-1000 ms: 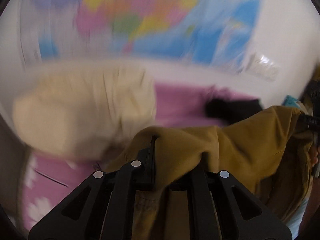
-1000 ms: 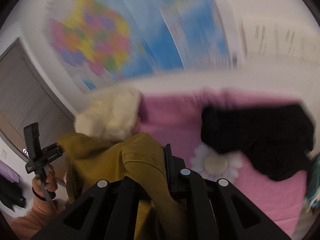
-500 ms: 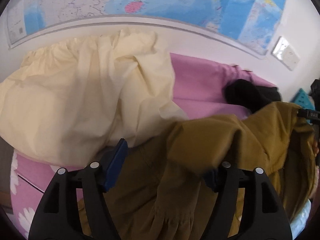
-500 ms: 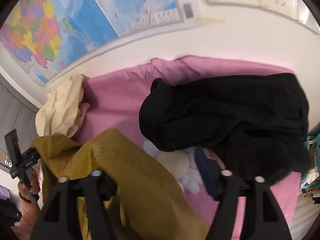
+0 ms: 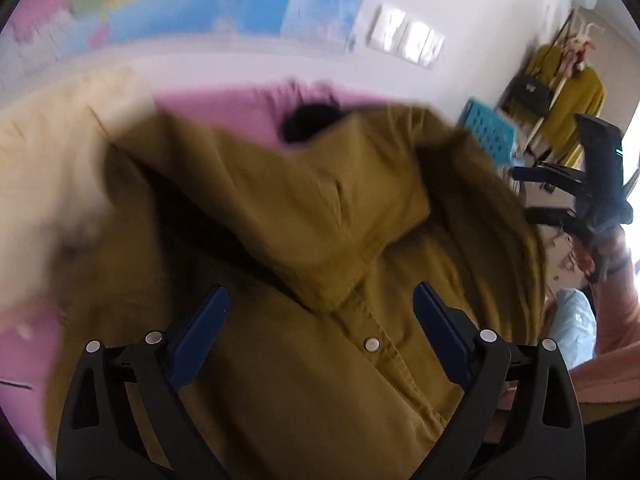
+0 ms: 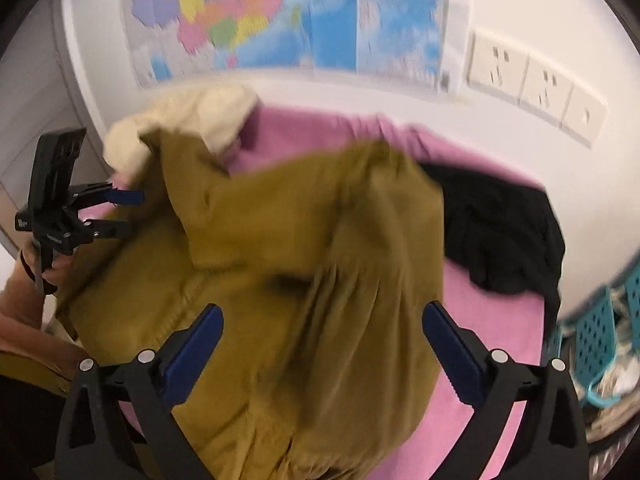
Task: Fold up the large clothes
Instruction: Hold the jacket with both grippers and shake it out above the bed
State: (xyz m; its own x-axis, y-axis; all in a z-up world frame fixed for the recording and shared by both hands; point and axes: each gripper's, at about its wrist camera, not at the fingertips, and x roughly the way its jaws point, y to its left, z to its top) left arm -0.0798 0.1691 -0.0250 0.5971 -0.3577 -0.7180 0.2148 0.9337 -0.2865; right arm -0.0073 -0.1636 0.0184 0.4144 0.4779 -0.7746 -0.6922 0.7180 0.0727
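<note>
An olive-brown button shirt [image 5: 304, 240] lies crumpled on the pink bedsheet [image 6: 488, 344]; it also shows in the right wrist view [image 6: 304, 264]. My left gripper [image 5: 320, 312] is open and empty, jaws wide apart above the shirt's button placket. My right gripper [image 6: 322, 328] is open and empty over the shirt's other side. Each gripper shows in the other's view, the left gripper at the left edge [image 6: 120, 212] and the right gripper at the right edge [image 5: 536, 196], both with jaws apart. The views are motion-blurred.
A cream garment [image 6: 184, 120] lies at the bed's far left, a black garment [image 6: 504, 224] at the right. A turquoise basket [image 6: 596, 332] stands beside the bed. A wall with a map [image 6: 288, 16] and sockets [image 6: 536, 84] is behind. Yellow clothes hang on a rack [image 5: 568, 92].
Both grippers were shut on the olive shirt a second ago; they opened and let it drop onto the bed, then pulled back over it.
</note>
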